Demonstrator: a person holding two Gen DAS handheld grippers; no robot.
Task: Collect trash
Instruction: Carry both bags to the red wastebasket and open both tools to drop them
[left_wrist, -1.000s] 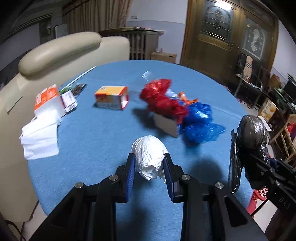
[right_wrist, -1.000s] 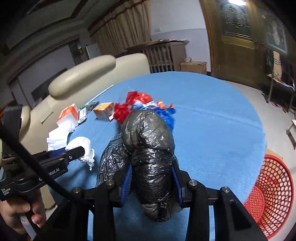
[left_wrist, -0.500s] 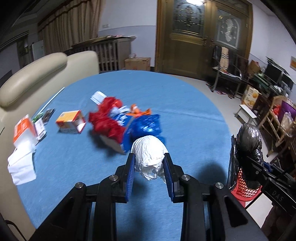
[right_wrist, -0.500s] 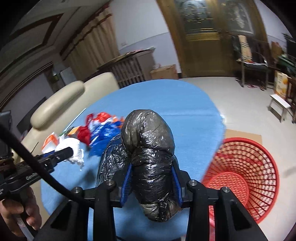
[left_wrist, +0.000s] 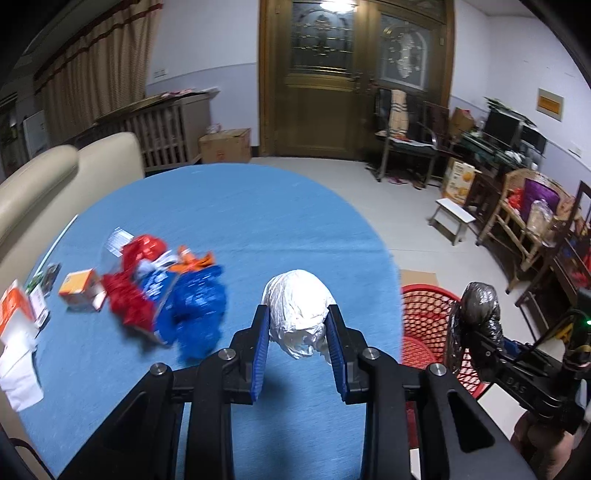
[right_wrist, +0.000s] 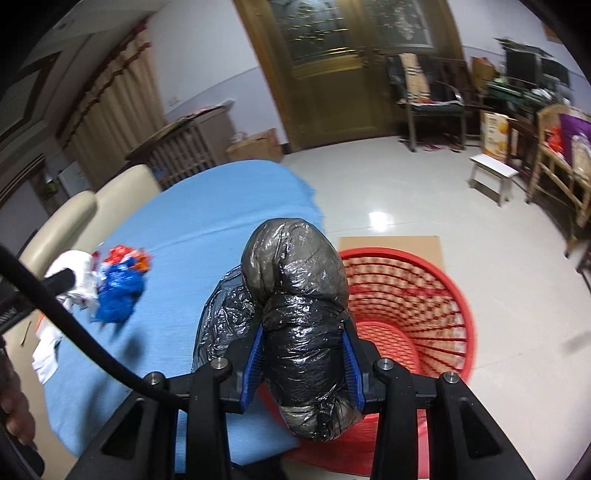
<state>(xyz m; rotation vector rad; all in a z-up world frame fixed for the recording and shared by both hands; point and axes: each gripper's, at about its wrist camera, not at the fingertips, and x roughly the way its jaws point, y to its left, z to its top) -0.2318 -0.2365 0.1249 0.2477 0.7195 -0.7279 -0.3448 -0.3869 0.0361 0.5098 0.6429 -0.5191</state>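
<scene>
My left gripper is shut on a crumpled white plastic bag and holds it above the blue table near its right edge. My right gripper is shut on a crumpled black plastic bag and holds it at the near rim of the red mesh basket, which stands on the floor beside the table. The black bag also shows at the right of the left wrist view, above the red basket. Red and blue wrappers and a small orange box lie on the table.
White tissues and an orange pack lie at the table's left edge. A cream sofa stands behind the table. A small white stool, chairs and cluttered furniture stand on the tiled floor to the right.
Both grippers have swung right with their bags. The table's trash has slid left in both views, and the red basket has come in under the black bag.
</scene>
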